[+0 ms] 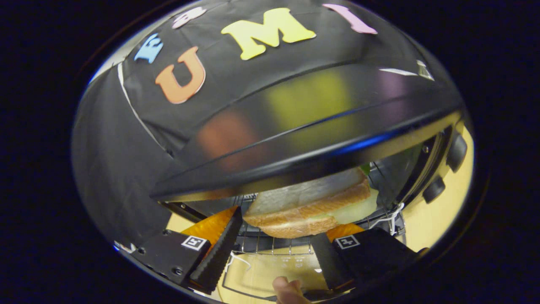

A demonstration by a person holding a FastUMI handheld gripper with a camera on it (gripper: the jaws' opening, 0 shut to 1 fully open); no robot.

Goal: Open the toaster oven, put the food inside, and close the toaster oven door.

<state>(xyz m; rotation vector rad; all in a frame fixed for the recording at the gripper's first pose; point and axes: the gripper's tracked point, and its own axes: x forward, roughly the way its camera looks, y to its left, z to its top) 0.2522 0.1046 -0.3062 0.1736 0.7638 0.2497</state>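
The sandwich (310, 207) lies on the wire rack (270, 242) inside the toaster oven (295, 139), just ahead of the hand-held gripper (274, 253). Its fingers are spread apart, touching nothing. The glass door (270, 270) lies folded down below them, a fingertip (289, 291) at its near edge. Control knobs (434, 188) sit on the oven's right, above the pale worktop (426, 228).

I log: toaster oven (295, 126) top, glossy black metal; wire rack (270, 242), shiny metal; door (270, 270), smooth glass; sandwich (308, 207), porous toasted bread.
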